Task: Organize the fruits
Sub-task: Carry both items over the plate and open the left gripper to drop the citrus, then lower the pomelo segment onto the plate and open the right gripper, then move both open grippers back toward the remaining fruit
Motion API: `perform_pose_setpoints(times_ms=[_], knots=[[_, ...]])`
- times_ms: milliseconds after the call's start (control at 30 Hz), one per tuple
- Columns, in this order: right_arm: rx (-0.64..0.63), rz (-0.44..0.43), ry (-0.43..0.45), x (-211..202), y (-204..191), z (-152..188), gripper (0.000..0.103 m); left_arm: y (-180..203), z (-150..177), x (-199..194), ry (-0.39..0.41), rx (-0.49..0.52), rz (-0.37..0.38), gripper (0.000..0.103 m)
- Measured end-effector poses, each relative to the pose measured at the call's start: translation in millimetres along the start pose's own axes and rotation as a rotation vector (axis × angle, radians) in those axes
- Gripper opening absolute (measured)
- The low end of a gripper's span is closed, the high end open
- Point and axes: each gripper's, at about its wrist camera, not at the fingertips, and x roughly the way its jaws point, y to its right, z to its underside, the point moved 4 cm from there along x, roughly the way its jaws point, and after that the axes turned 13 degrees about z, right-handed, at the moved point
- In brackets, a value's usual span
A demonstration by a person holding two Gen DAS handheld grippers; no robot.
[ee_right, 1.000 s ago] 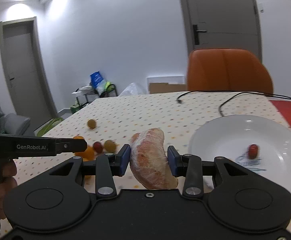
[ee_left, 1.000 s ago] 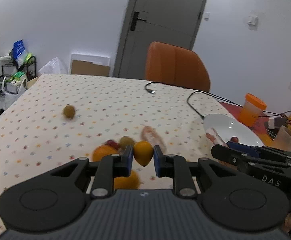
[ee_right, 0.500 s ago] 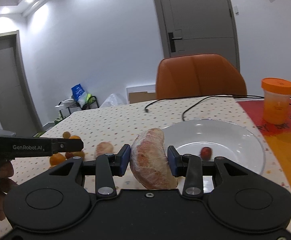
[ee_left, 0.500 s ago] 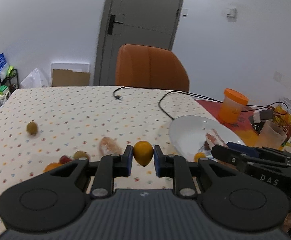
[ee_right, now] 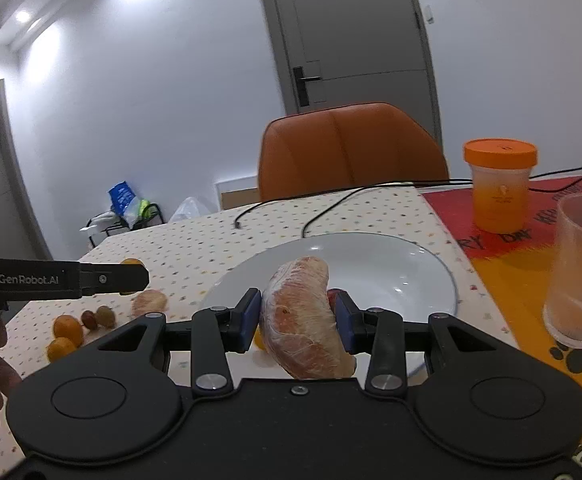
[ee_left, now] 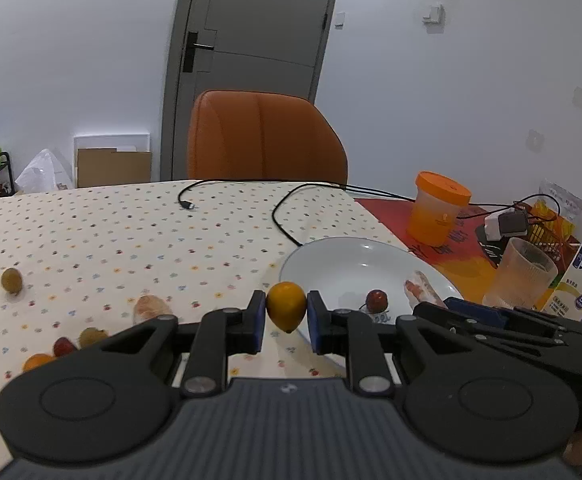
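Both held fruits had travelled toward the round white ceramic plate over the last second: the wrapped pink-orange citrus segment, earlier seen against the spotted cloth, now showed with the plate's bowl behind it, and the small yellow-orange oval fruit, formerly above the loose pile, had come to the plate's near-left rim. The right gripper had its fingers clenched on the segment, both blue pads pressed into its film. The left gripper likewise gripped the oval fruit between its pads, clear of the cloth.

One small red round fruit already lay in the plate. On the bench, left of the plate, several pieces remained: a second wrapped segment, a cluster of little orange, red and green-yellow fruits, and a lone olive-green fruit well apart near the left edge.

By my reading, the step in hand was the carry-to-plate stage, with two deliveries nearly made at once. The next move called for lowering each fruit into the plate's bowl before parting the fingers, since the oval one would likely roll if dropped from height. The two grippers were close together, so staggered releases seemed wise. A ribbed clear glass and an orange-lidded tub stood to the right, near the right gripper's path.
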Motion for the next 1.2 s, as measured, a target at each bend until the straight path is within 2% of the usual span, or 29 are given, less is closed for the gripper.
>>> perform_pose_setpoints(times_ms=[500, 667, 900, 1000, 1067, 1167, 1200], knots=[[0.049, 0.111, 0.007, 18.4, 33.4, -3.5, 0.04, 17.6, -3.0, 42.7, -0.045, 0.027, 0.004, 0.021], [0.062, 0.105, 0.012, 15.4, 34.0, -2.9, 0.056, 20.2, -5.3, 47.0, -0.039, 0.031, 0.004, 0.021], [0.072, 0.092, -0.002, 3.2, 27.3, 3.3, 0.066, 14.5, -3.8, 40.0, -0.04, 0.031, -0.01, 0.025], [0.076, 0.084, 0.002, -2.7, 21.0, 4.8, 0.075, 5.7, -2.6, 33.9, -0.045, 0.009, -0.03, 0.037], [0.073, 0.075, 0.005, -6.4, 15.6, 5.4, 0.079, -1.7, -2.5, 27.9, -0.037, -0.011, -0.046, 0.054], [0.065, 0.064, 0.006, -9.3, 6.2, 6.0, 0.089, -11.9, -3.0, 16.7, -0.016, -0.033, -0.067, 0.068], [0.06, 0.064, 0.006, -9.4, 3.7, 6.4, 0.09, -15.5, -4.1, 12.7, -0.01, -0.039, -0.074, 0.07]])
